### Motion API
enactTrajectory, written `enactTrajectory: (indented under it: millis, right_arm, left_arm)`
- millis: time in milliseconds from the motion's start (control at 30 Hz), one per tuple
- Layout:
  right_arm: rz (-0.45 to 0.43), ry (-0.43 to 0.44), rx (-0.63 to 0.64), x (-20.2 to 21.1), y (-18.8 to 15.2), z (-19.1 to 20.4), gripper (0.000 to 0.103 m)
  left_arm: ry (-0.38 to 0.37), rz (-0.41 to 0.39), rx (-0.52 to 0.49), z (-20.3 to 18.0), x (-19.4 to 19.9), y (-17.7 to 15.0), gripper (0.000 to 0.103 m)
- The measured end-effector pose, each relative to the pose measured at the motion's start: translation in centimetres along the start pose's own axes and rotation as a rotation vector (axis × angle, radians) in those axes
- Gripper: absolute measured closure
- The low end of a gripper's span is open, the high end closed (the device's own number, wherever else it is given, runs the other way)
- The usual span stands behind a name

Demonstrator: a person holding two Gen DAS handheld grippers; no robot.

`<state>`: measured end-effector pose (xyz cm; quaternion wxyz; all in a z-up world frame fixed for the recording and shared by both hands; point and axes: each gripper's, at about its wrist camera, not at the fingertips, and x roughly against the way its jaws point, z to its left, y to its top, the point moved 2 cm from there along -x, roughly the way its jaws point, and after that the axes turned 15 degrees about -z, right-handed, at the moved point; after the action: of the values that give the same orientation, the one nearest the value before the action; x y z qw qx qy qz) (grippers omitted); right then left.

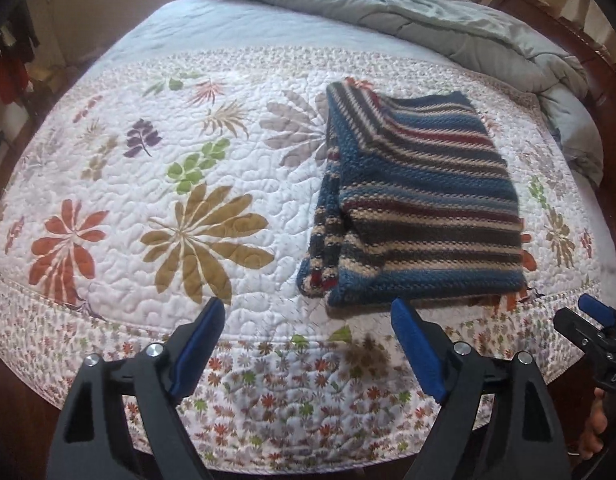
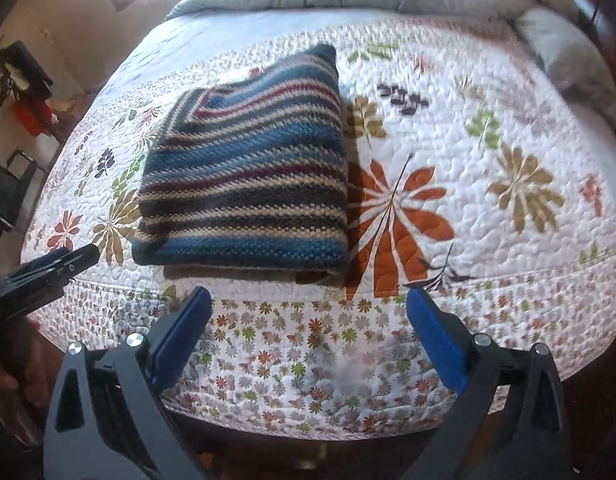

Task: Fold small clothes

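Note:
A folded striped knit sweater in blue, tan, dark grey and maroon lies flat on the floral quilt, near the bed's front edge. My left gripper hovers just in front of the sweater's near edge, open, with nothing between its blue pads. In the right wrist view the same sweater lies left of centre. My right gripper stands wide open before its near right corner, also holding nothing. Each gripper shows at the edge of the other's view: the right gripper and the left gripper.
A crumpled grey-blue comforter is piled at the far side of the bed. A dark wooden bed frame runs along the right. Furniture and red items stand at the left by the wall. The quilt's border hangs over the front edge.

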<state>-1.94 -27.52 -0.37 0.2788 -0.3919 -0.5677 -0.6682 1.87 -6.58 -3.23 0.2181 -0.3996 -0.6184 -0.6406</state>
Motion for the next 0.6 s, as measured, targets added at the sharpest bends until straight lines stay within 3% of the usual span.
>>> enactTrajectory:
  millis: [600]
  right_arm:
    - [-0.057, -0.010, 0.030, 3.8, 0.3, 2.4, 0.005]
  left_arm:
    - [0.024, -0.103, -0.045, -1.0, 5.9, 0.8, 0.013]
